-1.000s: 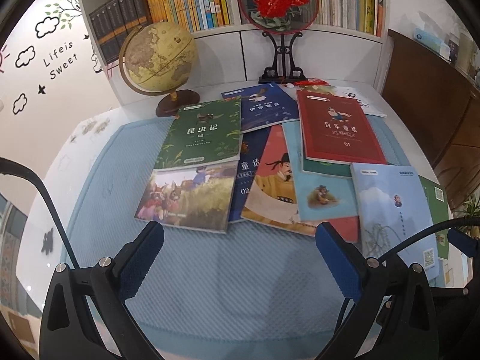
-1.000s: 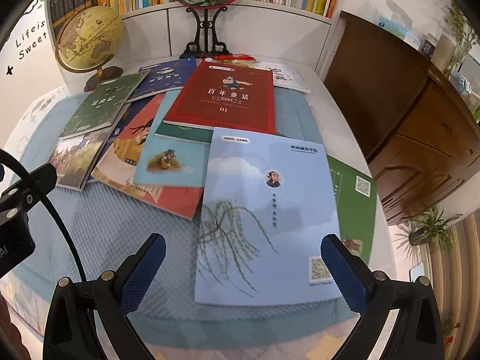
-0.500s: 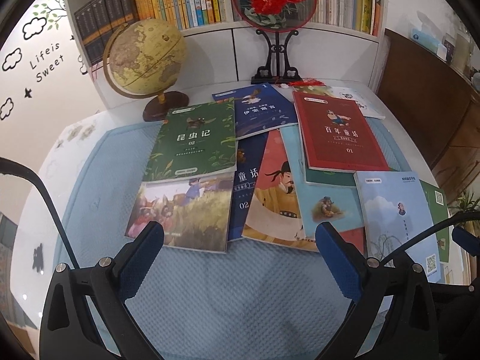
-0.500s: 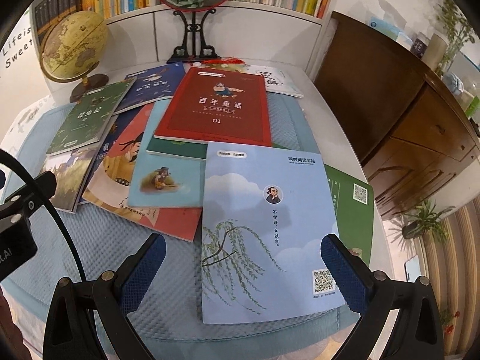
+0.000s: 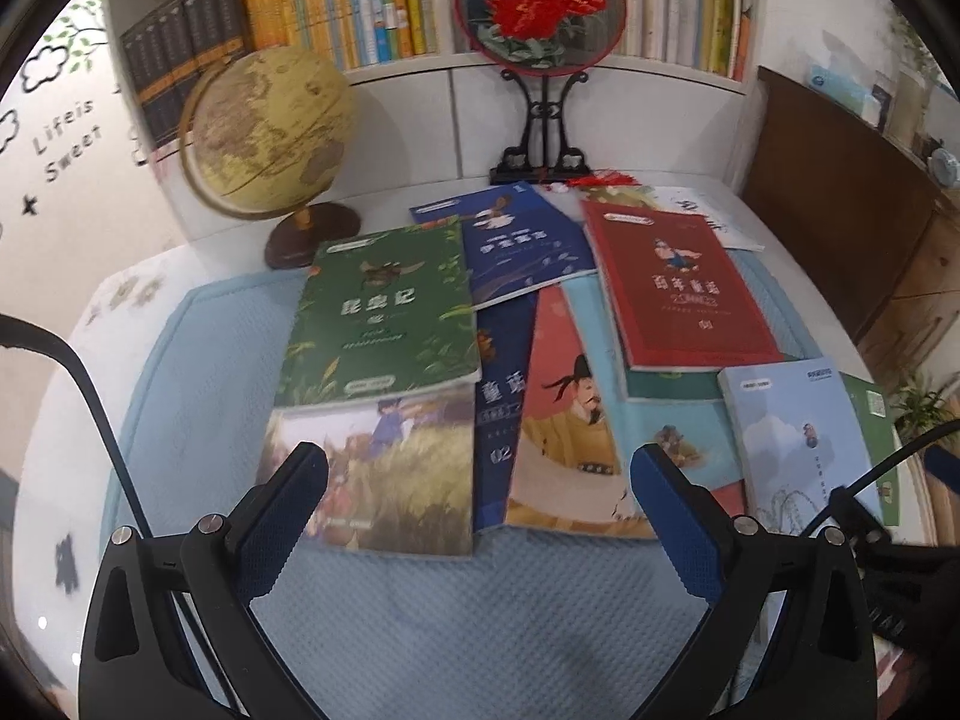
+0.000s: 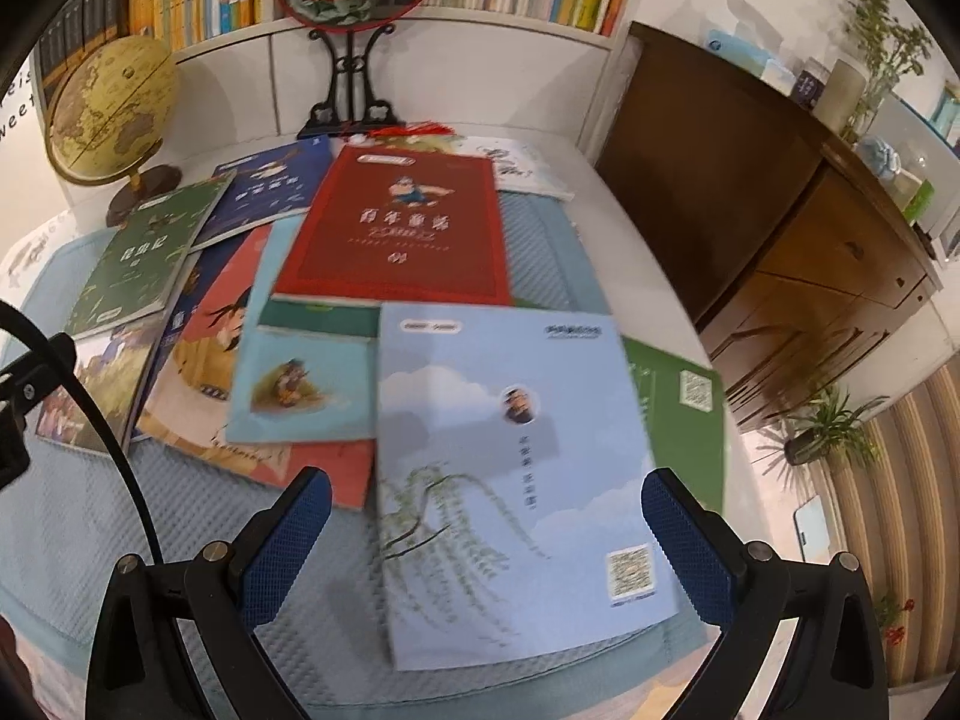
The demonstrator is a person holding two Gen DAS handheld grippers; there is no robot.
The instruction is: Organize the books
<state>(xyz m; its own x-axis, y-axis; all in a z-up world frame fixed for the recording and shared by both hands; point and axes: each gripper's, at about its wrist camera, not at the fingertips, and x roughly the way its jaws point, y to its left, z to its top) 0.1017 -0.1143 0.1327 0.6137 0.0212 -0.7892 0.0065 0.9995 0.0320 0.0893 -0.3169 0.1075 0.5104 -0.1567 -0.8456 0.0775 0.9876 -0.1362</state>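
Note:
Several books lie overlapping on a light blue mat [image 5: 420,612]. A green book [image 5: 384,318] partly covers a picture book [image 5: 384,474]; a dark blue book [image 5: 516,246], a red book [image 5: 678,288] and an orange book [image 5: 570,438] lie beside them. My left gripper [image 5: 480,498] is open and empty, just above the picture book's near edge. My right gripper [image 6: 486,534] is open and empty over the pale blue willow book [image 6: 510,468]. The red book [image 6: 396,228] lies beyond it.
A globe [image 5: 264,138] and a round embroidered fan on a black stand [image 5: 540,60] stand at the back of the table. A bookshelf [image 5: 360,6] rises behind them. A dark wooden cabinet [image 6: 780,210] stands to the right. A green book [image 6: 684,414] reaches the table's right edge.
Both grippers have moved forward and lower toward the books. The left one now reaches the picture book; the right one is over the willow book. Both stayed open.

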